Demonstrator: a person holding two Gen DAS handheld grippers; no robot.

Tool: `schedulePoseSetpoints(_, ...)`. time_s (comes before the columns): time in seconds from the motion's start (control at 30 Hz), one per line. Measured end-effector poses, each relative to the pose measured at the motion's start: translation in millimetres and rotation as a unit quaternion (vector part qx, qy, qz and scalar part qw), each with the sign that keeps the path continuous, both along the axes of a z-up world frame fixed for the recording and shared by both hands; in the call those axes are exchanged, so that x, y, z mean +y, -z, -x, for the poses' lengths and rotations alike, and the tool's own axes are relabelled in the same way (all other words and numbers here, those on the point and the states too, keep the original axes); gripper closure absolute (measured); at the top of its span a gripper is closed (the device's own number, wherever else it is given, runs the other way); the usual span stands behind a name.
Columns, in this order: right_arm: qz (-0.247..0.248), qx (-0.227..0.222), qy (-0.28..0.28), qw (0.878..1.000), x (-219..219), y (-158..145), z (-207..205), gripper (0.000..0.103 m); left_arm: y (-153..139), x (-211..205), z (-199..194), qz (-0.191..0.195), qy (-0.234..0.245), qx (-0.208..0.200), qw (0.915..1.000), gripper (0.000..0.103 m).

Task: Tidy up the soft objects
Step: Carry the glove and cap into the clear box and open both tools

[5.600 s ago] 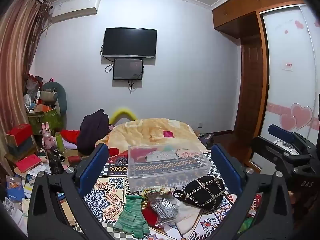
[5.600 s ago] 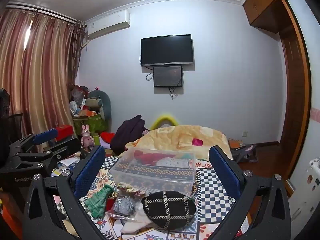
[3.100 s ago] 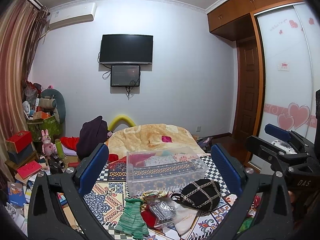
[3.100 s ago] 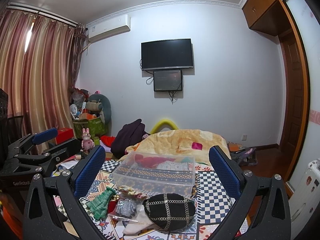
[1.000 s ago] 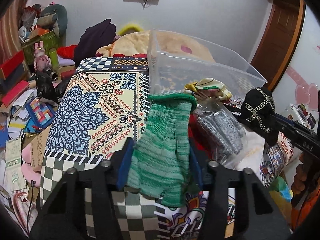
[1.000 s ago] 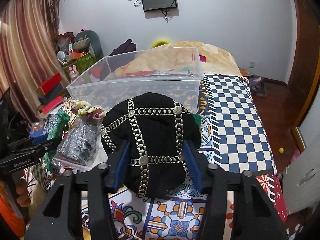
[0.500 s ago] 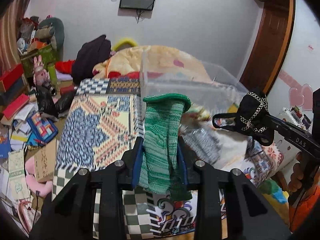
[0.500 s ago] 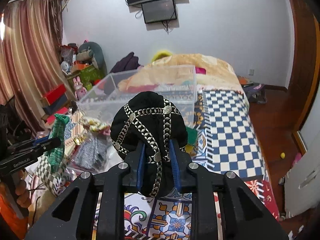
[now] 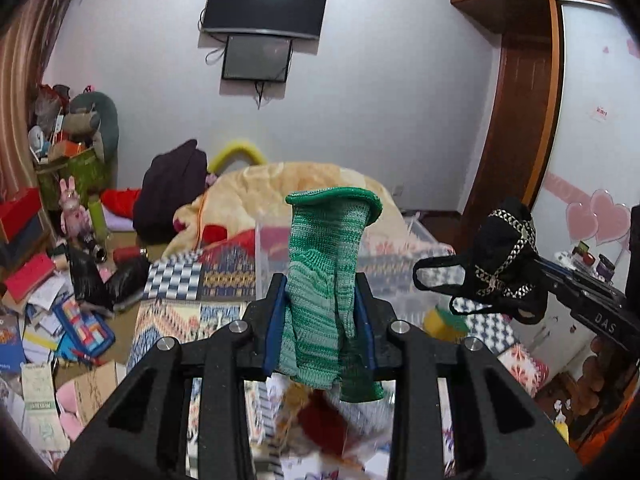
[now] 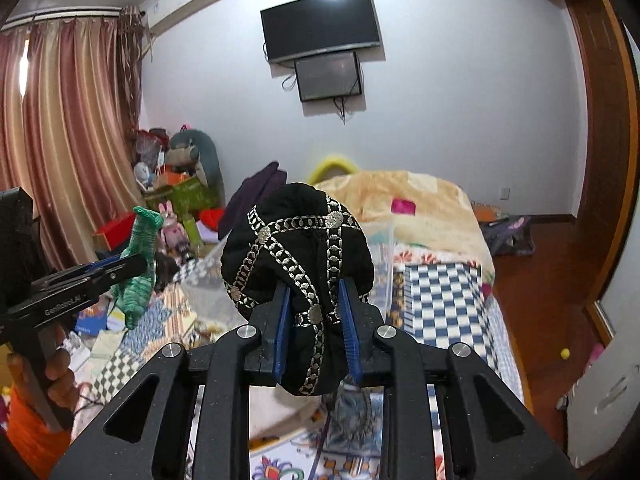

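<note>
Patterned bedspread (image 10: 444, 280) underlies a far clear plastic bin (image 9: 400, 264). Left gripper (image 9: 320, 320) pinches green knit glove (image 9: 324, 280) aloft; right gripper (image 10: 314, 320) clamps black chain-trimmed hat (image 10: 296, 248). Wall TV (image 10: 320, 24) beyond.

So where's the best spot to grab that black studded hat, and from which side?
The black hat is best pinched at its gathered lower edge, coming from below, as the right gripper does: the domed crown is too broad, while the soft rim bunches between the pads.

green striped knit glove (image 9: 324, 280), black hat (image 10: 298, 256) with silver chain pattern, blue-checked bedspread (image 10: 440, 292)
</note>
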State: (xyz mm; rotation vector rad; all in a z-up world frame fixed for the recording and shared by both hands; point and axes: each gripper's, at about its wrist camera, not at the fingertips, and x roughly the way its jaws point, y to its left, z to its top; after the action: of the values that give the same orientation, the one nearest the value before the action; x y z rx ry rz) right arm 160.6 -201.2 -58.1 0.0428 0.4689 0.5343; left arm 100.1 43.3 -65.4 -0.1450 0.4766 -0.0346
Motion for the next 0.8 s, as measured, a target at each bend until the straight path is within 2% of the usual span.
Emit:
schedulePoseSetpoints(0.27,-0.002,-0.017,0.006,1.000,10,-4,-18,0.082,-14,-2,-37,-0.018,-0.008,-0.013,0.9997,0.071)
schedulePoseSetpoints(0.47,-0.004,-0.013,0.008,1.000,19,-3,-40,0.082,-8,-2,-70,-0.014,-0.001,-0.004,0.9999,0.071)
schedulePoseSetpoints(0.63,0.009,0.002,0.007,1.000,32,6,-55,0.082,10,-8,-102,-0.028,0.003,0.033,0.9991,0.071)
schedulePoseSetpoints(0.8,0.022,0.032,0.001,0.999,41,22,-70,0.081,34,-8,-131,-0.025,0.004,0.083,0.9962,0.071)
